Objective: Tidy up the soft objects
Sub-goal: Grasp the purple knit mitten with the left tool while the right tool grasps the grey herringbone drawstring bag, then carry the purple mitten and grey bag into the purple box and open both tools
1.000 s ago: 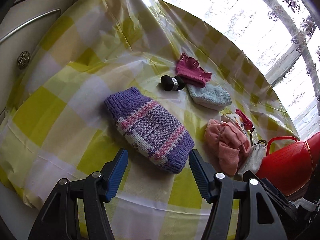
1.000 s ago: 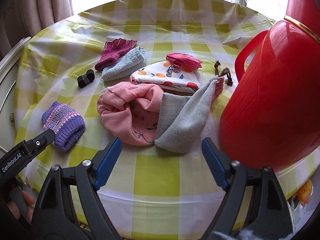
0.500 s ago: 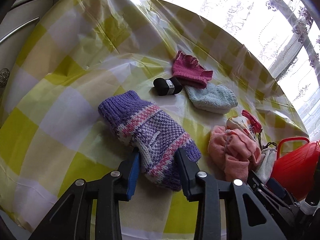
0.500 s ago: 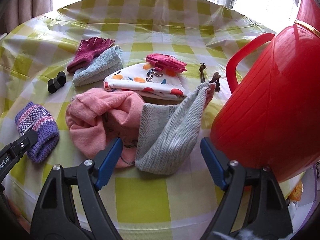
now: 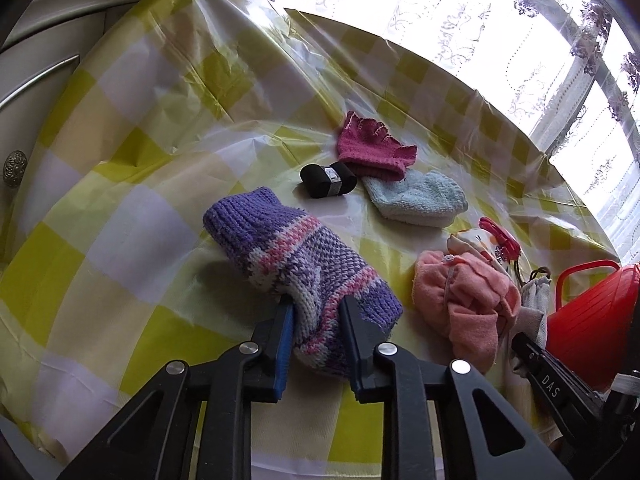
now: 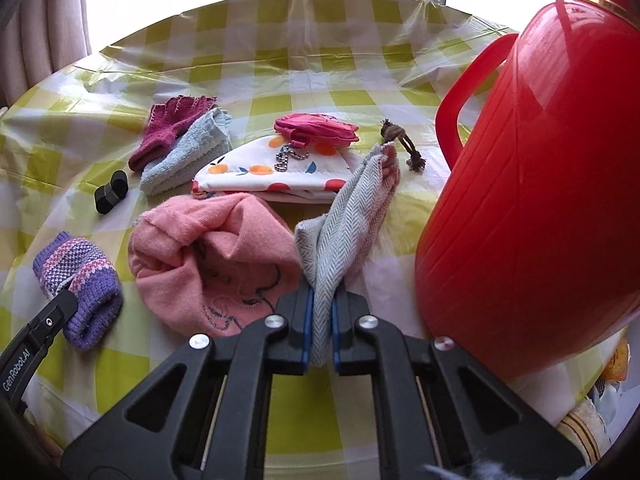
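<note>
A yellow-and-white checked plastic cloth (image 6: 304, 92) covers the bench. Lace curtains (image 5: 520, 40) hang before the bright window at one o'clock in the left view; a cream cabinet (image 5: 48, 40) with an ornate metal knob (image 5: 14, 168) stands at nine o'clock.

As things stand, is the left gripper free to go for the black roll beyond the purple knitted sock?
Probably not yet: the left gripper is closing on the purple knitted sock, which fills its jaws. The black roll itself lies uncovered.

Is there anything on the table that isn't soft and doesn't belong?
Yes: a small black hard-looking thing with a shiny band lies beside the dark pink glove. Everything around it is knit or cloth, so it looks out of place.
</note>
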